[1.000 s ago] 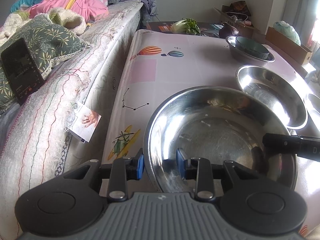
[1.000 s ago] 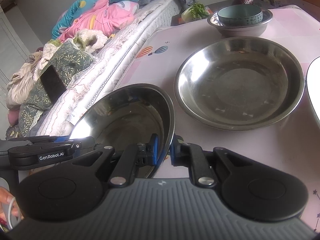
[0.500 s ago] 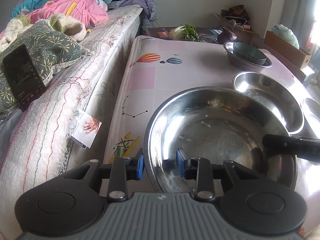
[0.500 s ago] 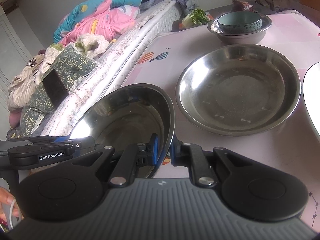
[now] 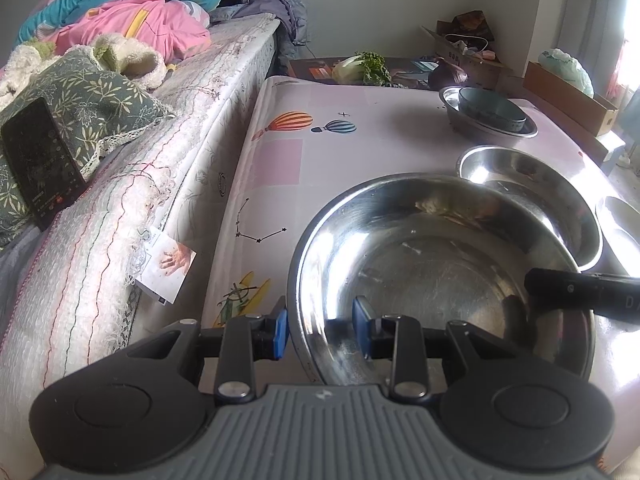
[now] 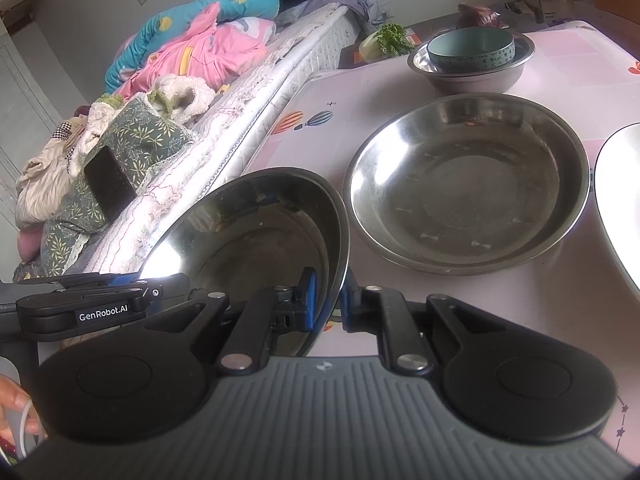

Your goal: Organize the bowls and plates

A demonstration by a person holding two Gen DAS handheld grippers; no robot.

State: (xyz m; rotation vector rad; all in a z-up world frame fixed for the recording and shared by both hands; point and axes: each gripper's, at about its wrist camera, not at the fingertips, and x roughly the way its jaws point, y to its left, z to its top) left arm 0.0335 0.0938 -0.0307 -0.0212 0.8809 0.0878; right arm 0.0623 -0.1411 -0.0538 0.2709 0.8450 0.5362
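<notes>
Task about midway, by my judgement. One nesting is done: a teal ceramic bowl (image 6: 472, 50) sits inside a small steel basin (image 6: 472, 66) near the far edge of the pink printed tabletop (image 5: 280, 160). Left loose: a wide shallow steel dish (image 6: 468, 188) at mid-table, and a white plate (image 6: 618, 200) at the right edge of the view, only partly seen.

In hand: a large round stainless-steel bowl (image 5: 440, 264), near the tabletop's near-left corner, beside the bed. It looks lifted and tilted in the right wrist view; I cannot tell whether its base touches the top.

Right gripper (image 6: 328, 300): jaws narrow, blue pads clamped on the bowl's rim, one inside, one outside.
Left gripper (image 5: 320, 332): jaws partly apart and straddling the bowl's near rim. Outer pad looks just beside the wall, inner pad within the bowl; firm contact not clear.

Likely next: set this bowl into or beside the shallow dish.

Room: open tabletop on the far-left side by the balloon prints. Left edge of the table runs tight against the quilted mattress (image 5: 120, 220). Shallow dish lies just beside the held bowl, so little slack on that side.
</notes>
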